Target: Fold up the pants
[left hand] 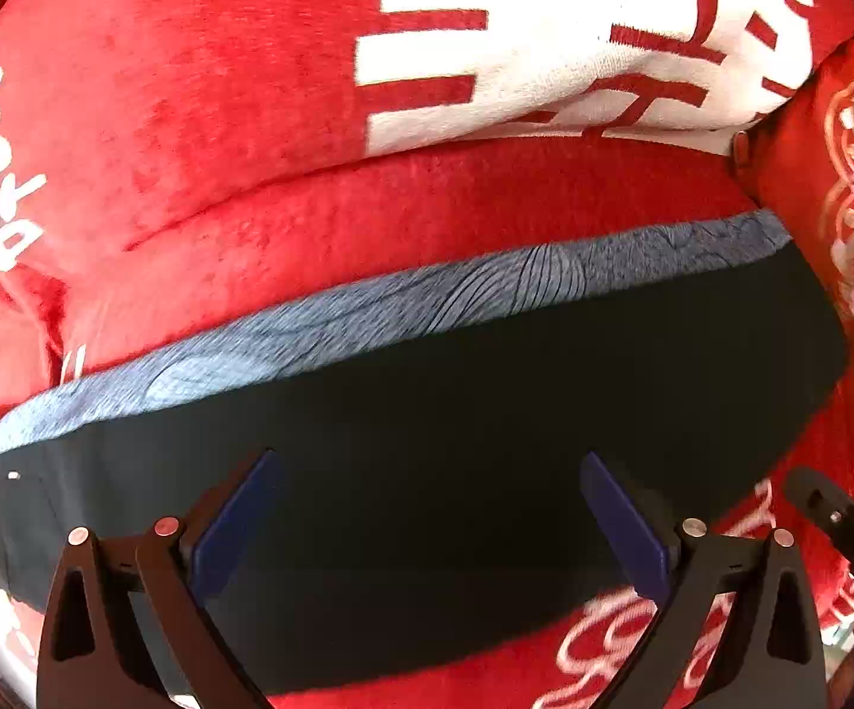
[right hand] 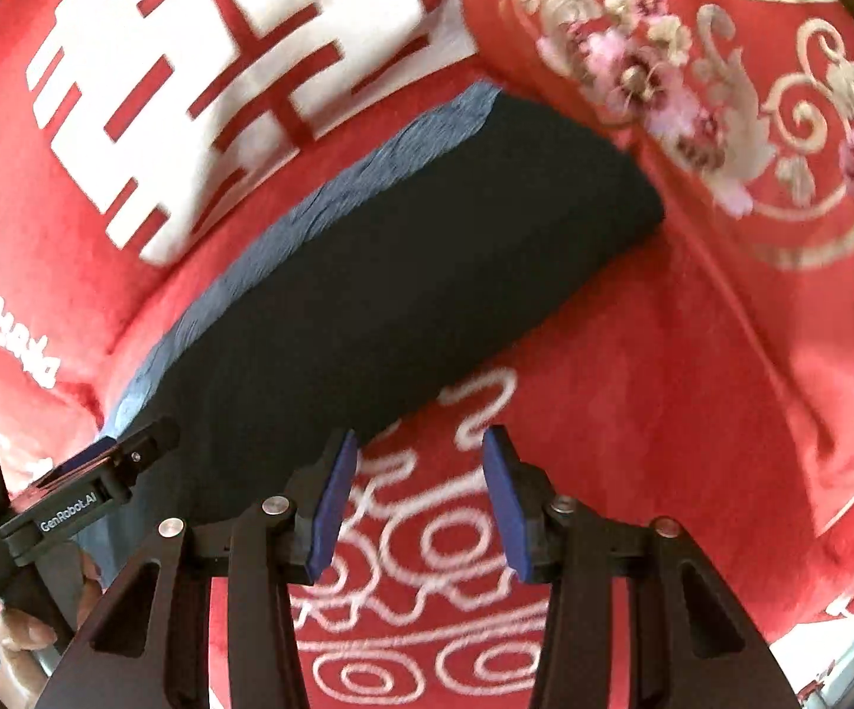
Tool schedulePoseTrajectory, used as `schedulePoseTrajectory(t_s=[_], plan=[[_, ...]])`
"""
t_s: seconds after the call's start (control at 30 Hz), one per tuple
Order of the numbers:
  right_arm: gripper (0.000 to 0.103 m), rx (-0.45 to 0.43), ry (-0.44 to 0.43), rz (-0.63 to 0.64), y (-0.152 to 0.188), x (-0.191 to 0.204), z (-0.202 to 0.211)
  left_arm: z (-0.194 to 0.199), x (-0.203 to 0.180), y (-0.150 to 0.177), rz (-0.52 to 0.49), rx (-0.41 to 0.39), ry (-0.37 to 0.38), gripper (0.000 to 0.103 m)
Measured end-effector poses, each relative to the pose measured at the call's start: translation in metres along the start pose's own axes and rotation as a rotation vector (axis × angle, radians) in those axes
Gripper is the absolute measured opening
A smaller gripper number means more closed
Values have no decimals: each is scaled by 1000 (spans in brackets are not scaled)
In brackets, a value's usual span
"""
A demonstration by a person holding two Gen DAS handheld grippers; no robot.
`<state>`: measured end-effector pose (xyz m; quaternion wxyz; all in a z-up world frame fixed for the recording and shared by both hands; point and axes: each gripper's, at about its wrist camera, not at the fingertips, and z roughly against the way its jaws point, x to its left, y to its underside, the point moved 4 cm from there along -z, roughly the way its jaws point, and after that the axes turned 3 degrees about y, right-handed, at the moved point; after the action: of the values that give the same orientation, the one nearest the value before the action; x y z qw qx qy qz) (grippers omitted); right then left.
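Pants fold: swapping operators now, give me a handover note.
Left tool: open, empty, over the pants.
Right tool: open, empty, over the red blanket just off the pants' near edge.
Pants: lying flat on the blanket as a long dark band, with a blue patterned strip along the far edge. A flowered red cushion sits by one end.
Done: they appear folded lengthwise into a band.
Left: probably folding end to end; confirm first, since neither tool grips cloth.

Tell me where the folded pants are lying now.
The dark pants lie on the red blanket, just ahead of the open left hand-held gripper; in the right wrist view they sit left of the embroidered cushion.
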<state>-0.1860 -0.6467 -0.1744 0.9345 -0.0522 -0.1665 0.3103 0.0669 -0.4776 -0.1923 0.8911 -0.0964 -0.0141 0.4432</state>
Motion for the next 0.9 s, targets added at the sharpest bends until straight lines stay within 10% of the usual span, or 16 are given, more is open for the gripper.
schedulePoseTrajectory(t_s=[0.57,0.9], plan=[[48,-32,52,19,-53,-20,-27,-41,-12,-15,28,38,-71,102],[49,25,-158,-88,-22,-22,-23,-39,-14,-18,41,30,-80,102]])
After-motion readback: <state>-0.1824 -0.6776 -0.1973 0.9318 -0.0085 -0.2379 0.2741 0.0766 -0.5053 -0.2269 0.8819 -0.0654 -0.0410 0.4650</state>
